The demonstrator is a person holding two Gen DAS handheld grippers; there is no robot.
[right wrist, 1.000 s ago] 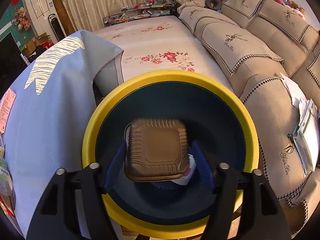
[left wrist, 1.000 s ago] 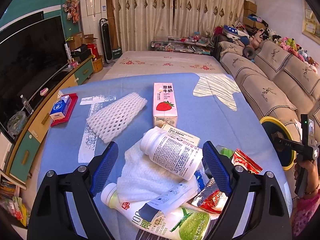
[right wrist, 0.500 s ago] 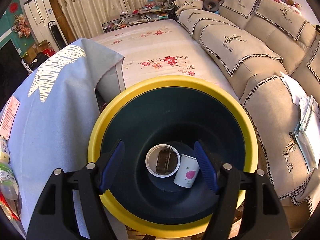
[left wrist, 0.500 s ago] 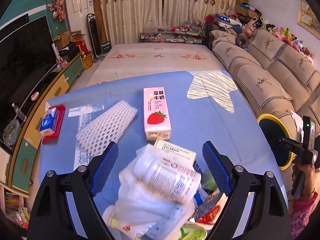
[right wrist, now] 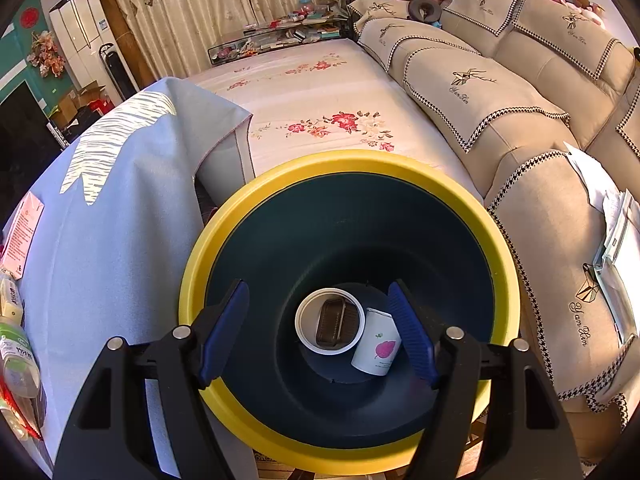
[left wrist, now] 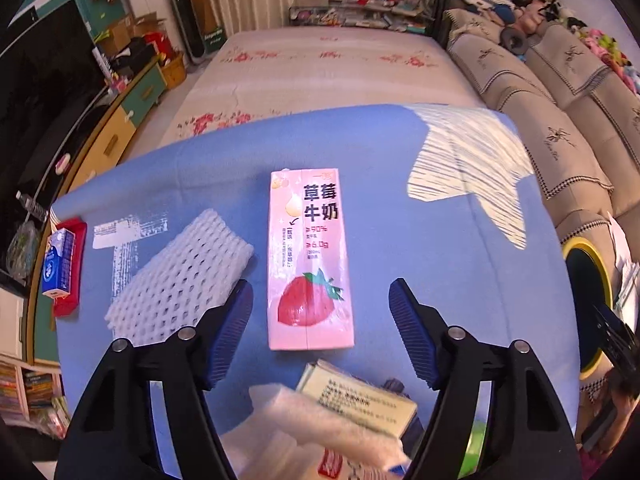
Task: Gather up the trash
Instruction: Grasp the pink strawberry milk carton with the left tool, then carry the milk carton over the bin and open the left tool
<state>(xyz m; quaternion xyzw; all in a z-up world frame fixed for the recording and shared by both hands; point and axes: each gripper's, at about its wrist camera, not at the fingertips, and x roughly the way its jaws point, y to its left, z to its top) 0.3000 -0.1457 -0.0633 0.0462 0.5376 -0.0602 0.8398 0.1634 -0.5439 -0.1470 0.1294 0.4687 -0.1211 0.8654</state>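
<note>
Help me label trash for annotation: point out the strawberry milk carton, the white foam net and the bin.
strawberry milk carton (left wrist: 310,264): left wrist view, middle of its pink face.
white foam net (left wrist: 182,280): left wrist view, centre of the mesh.
bin (right wrist: 348,164): right wrist view, far yellow rim.

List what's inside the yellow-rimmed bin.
In the bin: a white round bowl with a brown ribbed tray inside it, and a white paper cup beside. Anything under them is hidden.
</note>
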